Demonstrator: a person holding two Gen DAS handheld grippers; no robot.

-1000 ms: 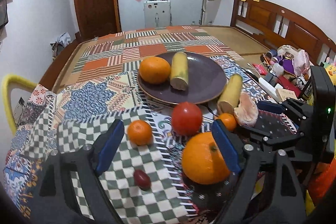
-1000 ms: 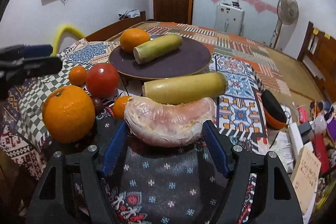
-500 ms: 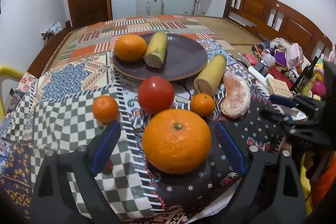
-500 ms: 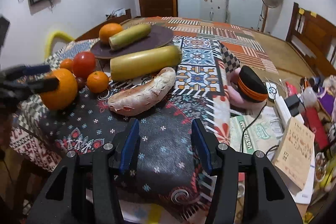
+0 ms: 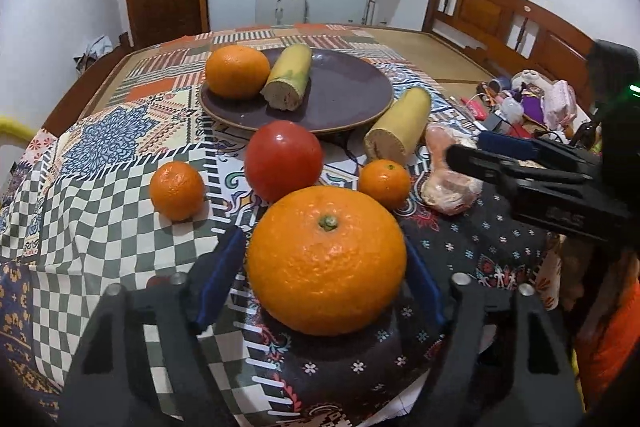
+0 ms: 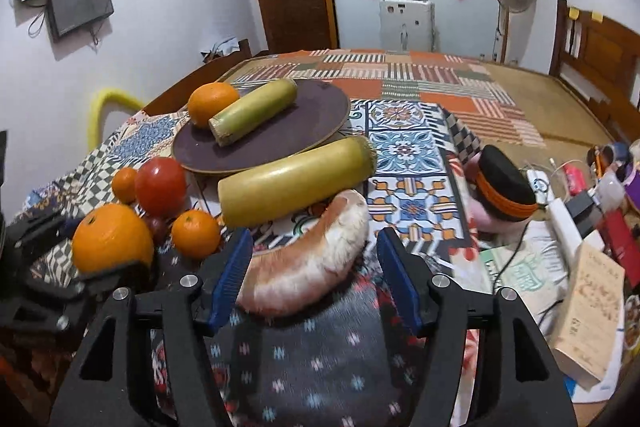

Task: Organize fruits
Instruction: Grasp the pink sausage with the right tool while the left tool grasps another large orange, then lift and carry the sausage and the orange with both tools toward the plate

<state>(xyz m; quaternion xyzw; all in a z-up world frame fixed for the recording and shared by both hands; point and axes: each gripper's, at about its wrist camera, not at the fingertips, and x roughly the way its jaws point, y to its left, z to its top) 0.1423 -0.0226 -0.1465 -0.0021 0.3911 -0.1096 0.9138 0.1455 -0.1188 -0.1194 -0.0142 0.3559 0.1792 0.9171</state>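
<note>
The left gripper is flanking the large round orange near the patchwork-clothed table's front edge; contact is unclear. The right gripper, fingers apart, is straddling the peeled pinkish pomelo segment. The tan box's writing is illegible.

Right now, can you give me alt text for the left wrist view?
The left gripper straddles a big orange on a patterned tablecloth. Behind it sit a tomato, two small oranges, and a dark plate.
</note>
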